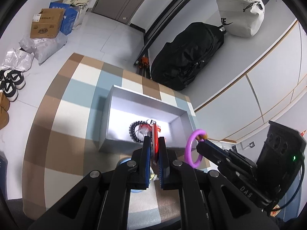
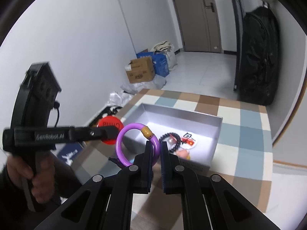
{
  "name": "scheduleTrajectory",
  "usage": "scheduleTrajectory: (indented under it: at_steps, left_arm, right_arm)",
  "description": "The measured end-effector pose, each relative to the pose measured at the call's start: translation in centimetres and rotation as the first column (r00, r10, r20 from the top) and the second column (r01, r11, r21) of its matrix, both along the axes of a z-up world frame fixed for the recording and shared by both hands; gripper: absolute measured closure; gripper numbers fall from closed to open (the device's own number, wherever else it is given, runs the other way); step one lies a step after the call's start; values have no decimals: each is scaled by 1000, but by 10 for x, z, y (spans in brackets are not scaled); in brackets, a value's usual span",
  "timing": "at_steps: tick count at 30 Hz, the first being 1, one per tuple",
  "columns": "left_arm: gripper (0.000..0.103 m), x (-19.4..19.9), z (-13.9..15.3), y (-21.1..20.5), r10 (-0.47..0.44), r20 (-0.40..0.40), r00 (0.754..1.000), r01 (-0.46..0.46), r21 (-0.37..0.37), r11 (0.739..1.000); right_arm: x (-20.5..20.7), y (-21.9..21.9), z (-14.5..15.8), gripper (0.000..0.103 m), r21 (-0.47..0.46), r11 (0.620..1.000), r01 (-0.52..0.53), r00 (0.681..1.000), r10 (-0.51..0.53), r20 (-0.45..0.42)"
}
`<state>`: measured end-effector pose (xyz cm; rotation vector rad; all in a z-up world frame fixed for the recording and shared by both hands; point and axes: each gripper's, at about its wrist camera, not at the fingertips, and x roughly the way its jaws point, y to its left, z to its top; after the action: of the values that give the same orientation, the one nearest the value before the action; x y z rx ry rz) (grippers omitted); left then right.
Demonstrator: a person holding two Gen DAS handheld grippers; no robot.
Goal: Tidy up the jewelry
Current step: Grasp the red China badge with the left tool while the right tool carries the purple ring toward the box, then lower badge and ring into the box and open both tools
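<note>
The left gripper (image 1: 155, 140) has its 2 flat, blue-padded fingers (image 1: 146, 153) clamped on a flat round red disc (image 1: 155, 143) of glossy plastic, held edge-on above the near wall of the shallow rectangular grey box (image 1: 122, 103). The box sits on a checked cloth (image 1: 57, 118) of brown, cream and blue squares. On its smooth pale floor lie a black coiled spiral band (image 1: 134, 130) and small red-and-white trinkets (image 1: 145, 128), touching one another. To the right, the right gripper (image 2: 155, 145) is pinched on a smooth purple ring bangle with an amber bead (image 2: 122, 149), held just beside the box's near corner.
</note>
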<state>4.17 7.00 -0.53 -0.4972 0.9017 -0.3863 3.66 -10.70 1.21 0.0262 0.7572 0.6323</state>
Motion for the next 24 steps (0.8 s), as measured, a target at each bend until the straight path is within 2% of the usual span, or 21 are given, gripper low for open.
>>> scheduleTrajectory:
  at_steps: [7,13,20,24]
  left_arm:
    - [100,14,3,-7,-8,-9,1000,8,1,1000]
    - [100,26,5,-19,-32,-19,999,33,12,999]
    - [100,45,2,-32,-40,-30,999,42,67,997]
    - [100,53,-4,-35,-38,-51,998,41,64,997]
  right_arm:
    - [24,-8,4,96,84,995,49,997,-44,-68]
    - [42,-14,-2,96,101,991,87,990,-76,-115]
    - [61,-26,-10,96,118,984,131,980,-111,-168]
    - [69,-32,-14,96,131,979,155,972,-128,-195]
